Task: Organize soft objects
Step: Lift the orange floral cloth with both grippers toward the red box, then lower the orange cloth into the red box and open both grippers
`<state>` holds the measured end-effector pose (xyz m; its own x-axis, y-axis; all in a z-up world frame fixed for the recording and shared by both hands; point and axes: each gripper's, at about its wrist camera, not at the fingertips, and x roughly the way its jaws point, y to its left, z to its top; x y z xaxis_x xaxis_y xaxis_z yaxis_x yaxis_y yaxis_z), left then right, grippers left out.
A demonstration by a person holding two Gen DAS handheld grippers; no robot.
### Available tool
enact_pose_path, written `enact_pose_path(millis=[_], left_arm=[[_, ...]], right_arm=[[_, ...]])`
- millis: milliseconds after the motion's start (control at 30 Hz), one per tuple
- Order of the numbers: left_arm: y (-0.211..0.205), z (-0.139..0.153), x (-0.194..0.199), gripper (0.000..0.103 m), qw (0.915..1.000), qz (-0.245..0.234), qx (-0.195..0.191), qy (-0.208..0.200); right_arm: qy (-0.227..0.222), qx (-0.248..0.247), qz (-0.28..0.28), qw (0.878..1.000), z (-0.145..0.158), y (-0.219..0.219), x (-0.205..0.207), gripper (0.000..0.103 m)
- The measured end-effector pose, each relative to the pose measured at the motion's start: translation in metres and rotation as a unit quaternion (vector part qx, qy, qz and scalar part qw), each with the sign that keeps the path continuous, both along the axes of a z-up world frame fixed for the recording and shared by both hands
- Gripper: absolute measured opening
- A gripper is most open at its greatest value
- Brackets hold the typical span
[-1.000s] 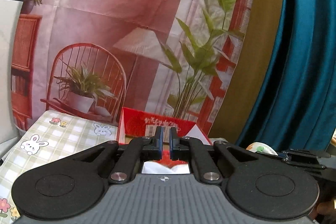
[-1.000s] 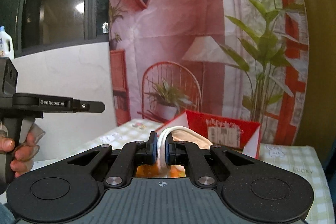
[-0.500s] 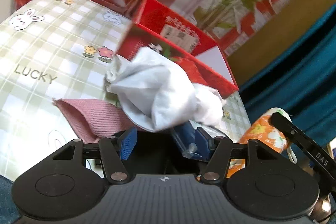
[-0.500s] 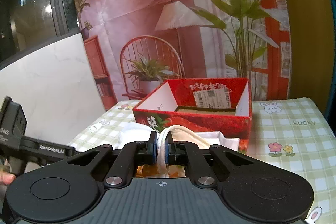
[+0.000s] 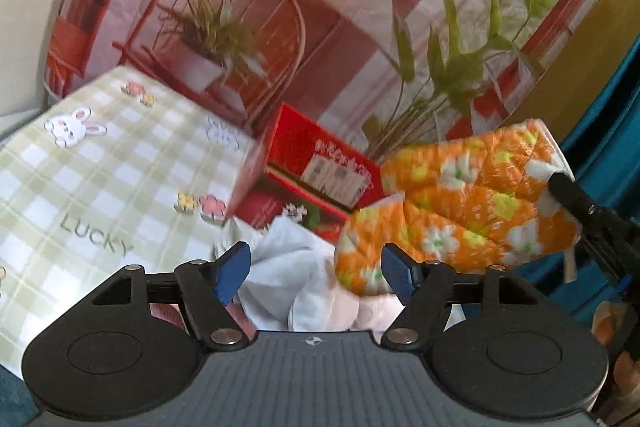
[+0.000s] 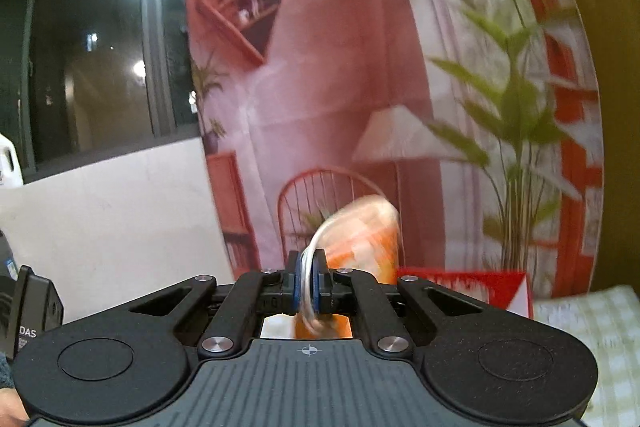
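The right gripper (image 6: 307, 285) has its fingers clamped on the white trim of the orange floral quilted mitt (image 5: 460, 203), hanging right of the left gripper (image 5: 316, 273), whose wide-spread fingers flank the crumpled white cloth (image 5: 288, 267); the red cardboard box (image 5: 316, 171) lies beyond.

Oven mitt (image 5: 460, 211): we see orange quilted floral fabric, lifted, held by its white loop.
White cloth (image 5: 288, 275): crumpled before the red box (image 5: 316, 167).

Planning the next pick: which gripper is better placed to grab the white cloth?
Left. The left gripper is open with the white cloth between its fingers; the right gripper is shut on the orange mitt.
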<state>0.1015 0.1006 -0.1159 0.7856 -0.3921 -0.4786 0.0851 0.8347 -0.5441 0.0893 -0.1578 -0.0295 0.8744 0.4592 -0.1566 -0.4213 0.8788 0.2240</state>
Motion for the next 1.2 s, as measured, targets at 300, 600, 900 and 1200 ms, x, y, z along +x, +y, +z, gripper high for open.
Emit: enact_pose_path(millis=[300, 600, 900, 1200], left_arm=[[-0.01, -0.019, 0.013, 0.074, 0.9995, -0.02, 0.005, 0.022], [-0.043, -0.012, 0.06, 0.074, 0.9964, -0.068, 0.051, 0.004], [-0.074, -0.045, 0.096, 0.043, 0.9882, -0.109, 0.095, 0.05], [-0.084, -0.034, 0.081, 0.017, 0.9832, -0.123, 0.135, 0.007]], right_arm=[[0.175, 0.039, -0.046, 0.983, -0.099, -0.042, 0.017, 0.005], [0.263, 0.054, -0.09, 0.959, -0.166, -0.073, 0.021, 0.005], [0.255, 0.033, -0.094, 0.962, -0.181, -0.076, 0.026, 0.005], [0.23, 0.008, -0.1, 0.968, -0.172, -0.076, 0.029, 0.005]])
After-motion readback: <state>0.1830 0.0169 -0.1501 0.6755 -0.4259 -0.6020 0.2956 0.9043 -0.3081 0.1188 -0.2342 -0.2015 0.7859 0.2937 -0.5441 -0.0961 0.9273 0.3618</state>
